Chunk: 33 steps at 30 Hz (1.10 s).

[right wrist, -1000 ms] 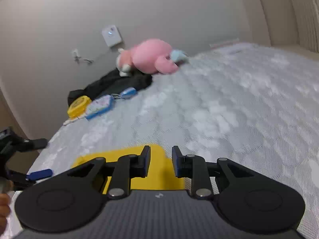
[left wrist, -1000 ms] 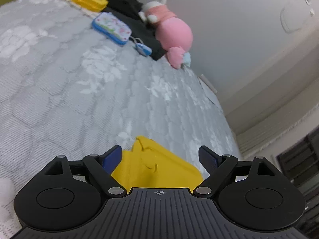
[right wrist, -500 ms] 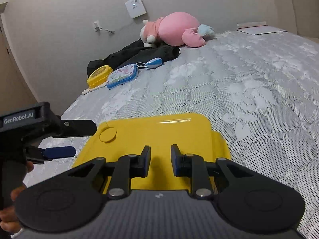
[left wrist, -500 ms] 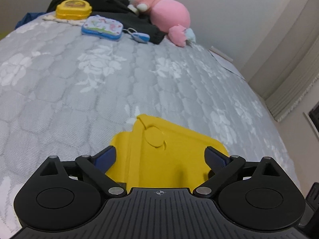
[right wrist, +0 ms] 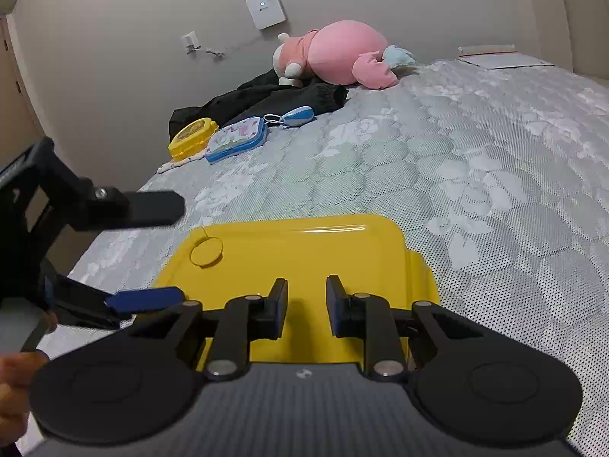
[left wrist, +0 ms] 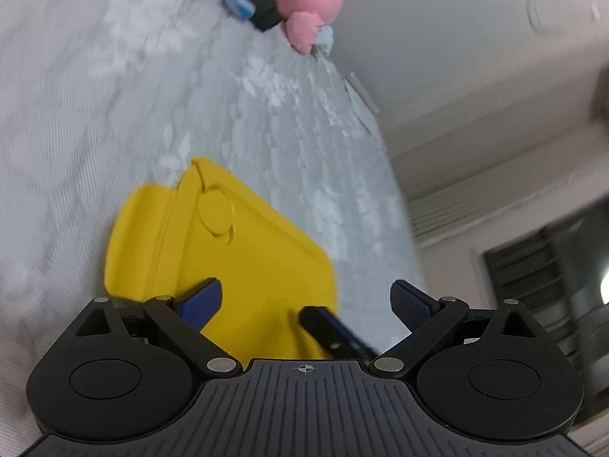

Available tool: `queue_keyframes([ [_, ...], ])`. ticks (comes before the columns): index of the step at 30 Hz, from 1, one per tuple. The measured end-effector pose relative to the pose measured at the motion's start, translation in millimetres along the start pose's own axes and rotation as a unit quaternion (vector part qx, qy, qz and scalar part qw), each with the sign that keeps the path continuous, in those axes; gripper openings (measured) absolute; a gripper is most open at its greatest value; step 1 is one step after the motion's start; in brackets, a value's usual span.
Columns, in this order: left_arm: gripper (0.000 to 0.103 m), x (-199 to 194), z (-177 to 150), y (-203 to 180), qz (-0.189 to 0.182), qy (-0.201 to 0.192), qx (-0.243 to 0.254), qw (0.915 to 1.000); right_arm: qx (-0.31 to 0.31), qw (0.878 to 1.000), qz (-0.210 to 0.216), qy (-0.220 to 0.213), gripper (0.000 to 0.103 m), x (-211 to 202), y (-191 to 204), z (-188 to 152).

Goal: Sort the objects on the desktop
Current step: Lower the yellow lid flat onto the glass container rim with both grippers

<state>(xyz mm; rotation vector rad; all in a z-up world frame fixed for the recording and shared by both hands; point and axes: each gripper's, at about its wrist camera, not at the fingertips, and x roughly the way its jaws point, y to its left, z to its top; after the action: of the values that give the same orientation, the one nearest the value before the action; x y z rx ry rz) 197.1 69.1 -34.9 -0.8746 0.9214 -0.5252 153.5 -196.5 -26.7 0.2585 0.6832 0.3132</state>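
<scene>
Yellow box (right wrist: pixel 300 266) flat on bed (right wrist: pixel 475 175). Right gripper (right wrist: pixel 306 304) over its near edge, fingers narrowly apart, gripping nothing. Left gripper (left wrist: pixel 306 301) spread wide above box's corner, empty.

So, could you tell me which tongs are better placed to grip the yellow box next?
Probably left: the left tongs gape wide beside the yellow box; the right tongs hover over it, barely apart.

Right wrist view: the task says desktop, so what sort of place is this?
Likely a bedroom, not a desk: a quilted mattress, a pink plush toy by the wall, and dark clothing.
</scene>
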Motion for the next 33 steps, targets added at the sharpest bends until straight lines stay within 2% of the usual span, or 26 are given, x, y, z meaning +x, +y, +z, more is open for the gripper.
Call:
queue_keyframes([
  [4,0.098,0.4,3.6,13.6,-0.019,0.014,-0.031,0.9992,0.01,1.0,0.008,0.004,0.025,-0.3,-3.5,0.3],
  [7,0.093,2.3,2.0,12.5,-0.011,0.019,-0.021,0.9995,0.011,1.0,0.003,0.009,0.021,-1.0,-3.2,0.5],
  [9,0.07,6.0,3.3,9.6,0.014,0.007,0.006,0.9999,-0.011,1.0,-0.018,0.006,0.009,0.6,1.5,-0.7],
  [10,0.059,7.3,4.7,10.5,0.018,0.005,0.006,0.9998,-0.019,1.0,-0.025,0.004,0.008,1.5,3.3,-1.4],
  [12,0.061,9.5,7.4,12.1,0.026,0.002,0.007,0.9996,-0.015,1.0,-0.024,0.002,0.008,1.7,2.4,-1.2],
  [15,0.068,8.2,9.8,13.6,0.017,0.002,0.0,0.9998,-0.005,1.0,-0.021,0.002,0.008,2.0,-0.6,-0.2],
  [17,0.087,3.4,12.2,16.6,-0.006,-0.01,-0.015,0.9998,-0.011,1.0,-0.024,0.002,0.008,3.7,1.0,1.2],
  [18,0.087,-3.4,14.7,16.1,-0.014,-0.03,-0.014,0.9994,-0.013,0.999,-0.031,0.002,0.005,3.8,2.8,2.7],
  [20,0.088,-17.2,19.7,15.3,-0.028,-0.071,-0.012,0.997,-0.004,0.999,-0.04,-0.005,0.008,4.0,5.6,7.7],
  [23,0.094,-42.3,26.6,17.1,-0.017,-0.139,-0.006,0.9901,-0.016,0.999,-0.031,-0.018,0.007,9.9,19.0,20.3],
  [28,0.095,-43.4,31.7,34.5,0.024,-0.131,-0.045,0.99,-0.034,0.999,0.031,0.013,0.007,38.4,58.2,29.9],
  [31,0.097,-43.4,31.7,26.8,0.034,-0.121,-0.02,0.9918,-0.051,0.998,0.03,0.039,0.007,50.6,68.6,20.9],
  [33,0.099,-44.9,30.3,18.3,0.031,-0.122,0.008,0.9921,-0.067,0.997,0.024,0.034,0.005,52.1,69.7,14.8],
])
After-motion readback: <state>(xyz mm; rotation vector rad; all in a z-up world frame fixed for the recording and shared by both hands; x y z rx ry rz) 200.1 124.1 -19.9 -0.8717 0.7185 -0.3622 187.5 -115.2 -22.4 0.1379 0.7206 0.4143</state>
